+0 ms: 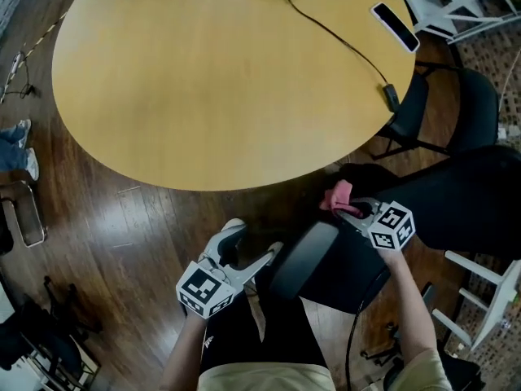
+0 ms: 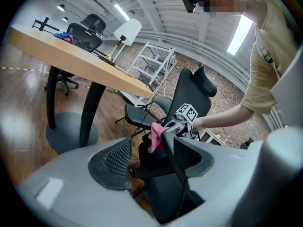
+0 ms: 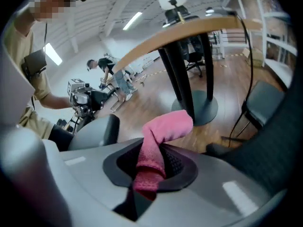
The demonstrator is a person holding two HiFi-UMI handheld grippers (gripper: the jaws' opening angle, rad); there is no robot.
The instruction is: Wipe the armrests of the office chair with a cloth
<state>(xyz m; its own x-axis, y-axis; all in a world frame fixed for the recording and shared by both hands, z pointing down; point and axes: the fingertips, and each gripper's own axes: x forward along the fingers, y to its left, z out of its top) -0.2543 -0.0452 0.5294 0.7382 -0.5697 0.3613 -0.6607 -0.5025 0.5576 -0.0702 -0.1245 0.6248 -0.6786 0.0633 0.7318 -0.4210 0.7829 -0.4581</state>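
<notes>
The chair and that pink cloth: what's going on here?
A person stands over a black chair beside a round table, with a gripper in each hand. The right gripper has its jaws shut on the cloth, held near the far end of the grey armrest. The left gripper is empty, jaws apart, close beside that armrest. Whether the cloth touches the armrest can't be told.
</notes>
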